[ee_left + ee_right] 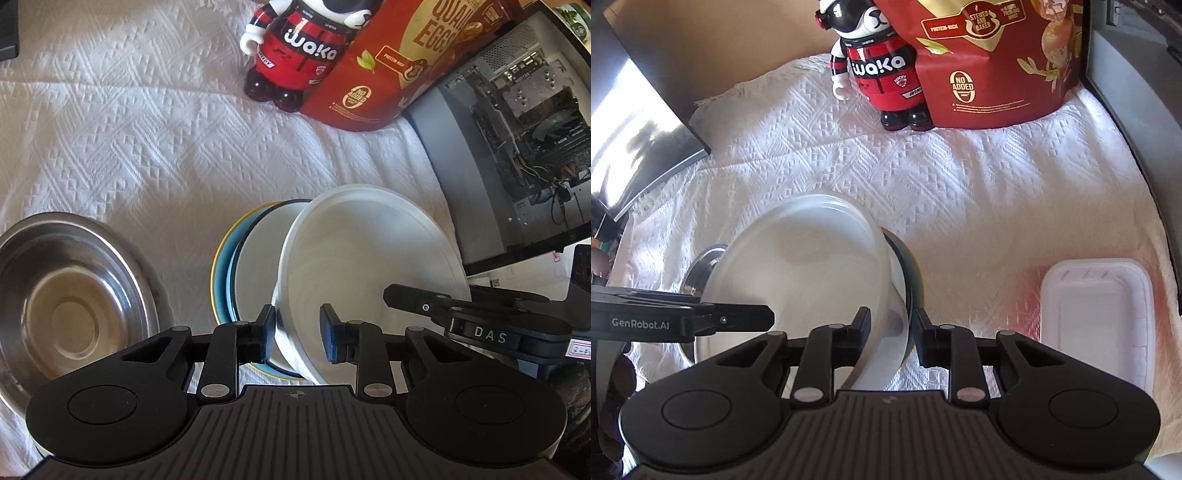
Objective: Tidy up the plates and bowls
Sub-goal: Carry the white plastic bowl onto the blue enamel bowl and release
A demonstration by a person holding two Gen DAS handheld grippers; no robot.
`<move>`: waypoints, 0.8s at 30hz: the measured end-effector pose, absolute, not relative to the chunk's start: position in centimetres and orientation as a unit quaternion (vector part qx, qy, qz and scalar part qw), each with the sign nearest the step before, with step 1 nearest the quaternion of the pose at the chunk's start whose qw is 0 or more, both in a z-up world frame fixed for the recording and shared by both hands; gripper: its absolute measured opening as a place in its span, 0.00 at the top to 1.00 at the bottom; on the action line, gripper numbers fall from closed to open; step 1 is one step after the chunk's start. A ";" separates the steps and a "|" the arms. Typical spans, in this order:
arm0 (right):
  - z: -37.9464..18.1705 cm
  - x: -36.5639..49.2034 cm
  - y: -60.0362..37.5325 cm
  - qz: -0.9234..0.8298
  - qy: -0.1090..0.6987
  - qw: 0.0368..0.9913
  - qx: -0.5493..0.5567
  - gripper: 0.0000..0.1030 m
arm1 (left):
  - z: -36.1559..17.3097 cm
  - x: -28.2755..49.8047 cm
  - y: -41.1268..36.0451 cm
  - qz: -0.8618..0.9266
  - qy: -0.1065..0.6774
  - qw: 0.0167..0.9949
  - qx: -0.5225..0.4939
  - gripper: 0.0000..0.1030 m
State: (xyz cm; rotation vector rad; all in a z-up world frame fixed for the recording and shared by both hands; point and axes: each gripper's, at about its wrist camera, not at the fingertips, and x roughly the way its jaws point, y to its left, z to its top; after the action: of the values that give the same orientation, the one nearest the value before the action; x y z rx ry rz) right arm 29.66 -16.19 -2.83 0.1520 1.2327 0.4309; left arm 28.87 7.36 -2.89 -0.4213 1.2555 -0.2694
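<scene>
A white bowl (369,251) leans tilted on a stack made of a white dark-rimmed plate (255,273) and a blue plate with a yellow rim (221,280). My left gripper (299,332) is shut on the bowl's near wall, one pad outside and one inside. From the right side, my right gripper (406,295) reaches onto the bowl's rim. In the right wrist view the right gripper (892,328) is shut on the white bowl's (805,266) right rim, and the left gripper (764,317) comes in from the left. A steel plate (62,295) lies to the left of the stack.
Everything sits on a white textured cloth (147,129). A red Waka figurine (291,55) and a red quail-egg bag (388,74) stand at the back. An open computer case (517,129) borders the right side. A white plastic tray (1097,321) lies right of the stack, and a dark screen (646,147) stands far left.
</scene>
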 end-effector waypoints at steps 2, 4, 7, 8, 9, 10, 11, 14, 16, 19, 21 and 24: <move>-2.8 29.7 -16.2 0.199 0.571 0.794 0.070 0.76 | -2.6 28.8 7.4 -0.123 0.576 0.784 -0.194 0.71; -2.7 29.6 -16.0 0.198 0.569 0.795 0.071 0.76 | -2.4 28.8 7.6 -0.121 0.573 0.788 -0.192 0.71; -2.5 29.6 -15.7 0.198 0.565 0.798 0.068 0.76 | -2.0 28.8 7.8 -0.125 0.566 0.791 -0.195 0.71; -2.4 29.6 -15.6 0.197 0.563 0.800 0.067 0.75 | -1.8 28.9 7.9 -0.125 0.562 0.794 -0.195 0.71; -2.3 29.7 -15.4 0.197 0.560 0.802 0.065 0.74 | -1.7 29.0 8.0 -0.125 0.557 0.797 -0.196 0.71; -2.2 29.7 -15.1 0.196 0.555 0.806 0.061 0.74 | -1.5 29.2 8.1 -0.125 0.551 0.801 -0.198 0.71; -2.1 29.8 -14.9 0.194 0.549 0.811 0.055 0.74 | -1.3 29.4 8.3 -0.127 0.545 0.804 -0.201 0.71; -2.0 30.1 -14.2 0.190 0.540 0.819 0.042 0.74 | -1.6 30.0 8.7 -0.127 0.542 0.804 -0.208 0.71; -2.3 30.3 -14.2 0.190 0.544 0.816 0.043 0.74 | -1.9 30.2 8.8 -0.127 0.549 0.800 -0.205 0.72; -2.6 30.3 -14.3 0.191 0.548 0.813 0.047 0.74 | -2.1 30.2 8.9 -0.120 0.553 0.800 -0.198 0.72; -2.5 30.2 -14.3 0.188 0.545 0.816 0.046 0.74 | -2.2 30.3 9.2 -0.120 0.555 0.797 -0.205 0.72; -2.2 30.2 -14.4 0.185 0.540 0.820 0.045 0.74 | -2.3 30.5 9.6 -0.118 0.555 0.796 -0.208 0.72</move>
State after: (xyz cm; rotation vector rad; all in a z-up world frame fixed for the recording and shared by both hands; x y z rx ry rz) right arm 30.23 -14.36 -2.23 0.0965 1.1509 0.3938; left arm 30.54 9.62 -2.30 -0.4466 1.1926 -0.2542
